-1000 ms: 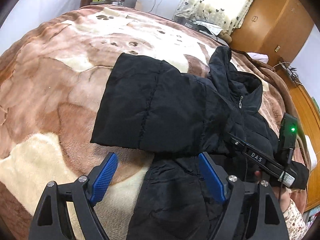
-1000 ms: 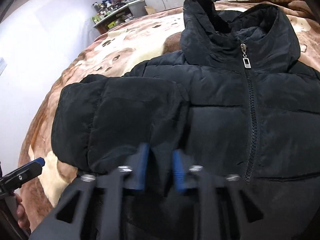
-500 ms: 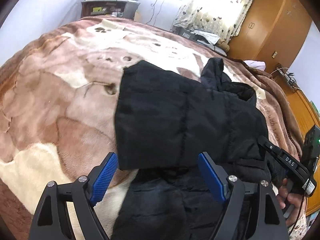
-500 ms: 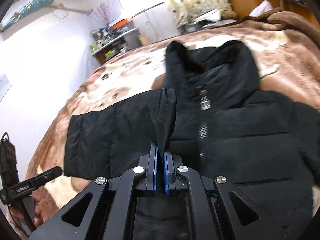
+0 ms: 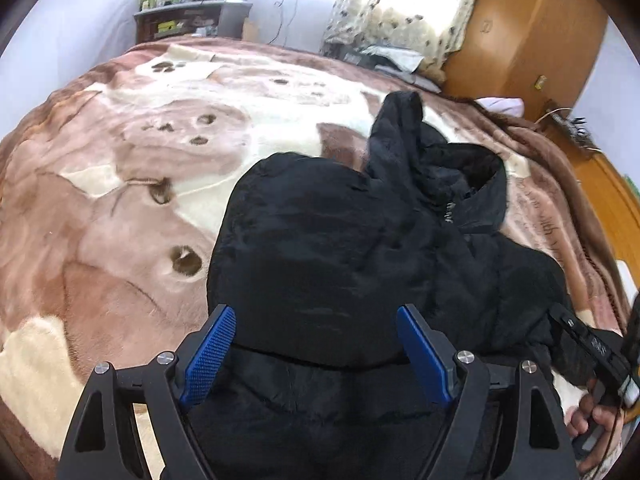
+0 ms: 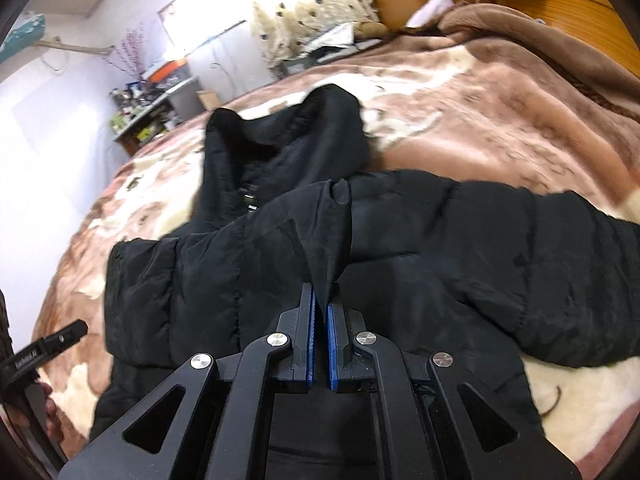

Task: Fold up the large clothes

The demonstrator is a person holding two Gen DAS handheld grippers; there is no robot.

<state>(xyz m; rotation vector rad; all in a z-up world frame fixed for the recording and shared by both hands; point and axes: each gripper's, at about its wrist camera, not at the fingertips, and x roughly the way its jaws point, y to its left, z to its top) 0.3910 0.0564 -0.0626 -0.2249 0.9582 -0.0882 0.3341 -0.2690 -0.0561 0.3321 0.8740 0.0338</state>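
A black hooded puffer jacket lies front-up on the bed, hood toward the far side. It also shows in the right wrist view. Its left sleeve is folded across the chest. My right gripper is shut on a pinch of the jacket's fabric near that sleeve's shoulder and lifts it into a peak. My left gripper is open and empty, its blue pads on either side of the jacket's lower body. The other sleeve stretches out to the right.
The jacket rests on a brown and cream plush blanket covering the bed. A cluttered shelf and a curtained window stand at the far wall. A wooden wardrobe and a wooden bed frame run along the right side.
My right gripper closed on the jacket fabric and pulled it up and rightward, drawing the left sleeve over the chest. My left gripper stayed open and drifted slightly.
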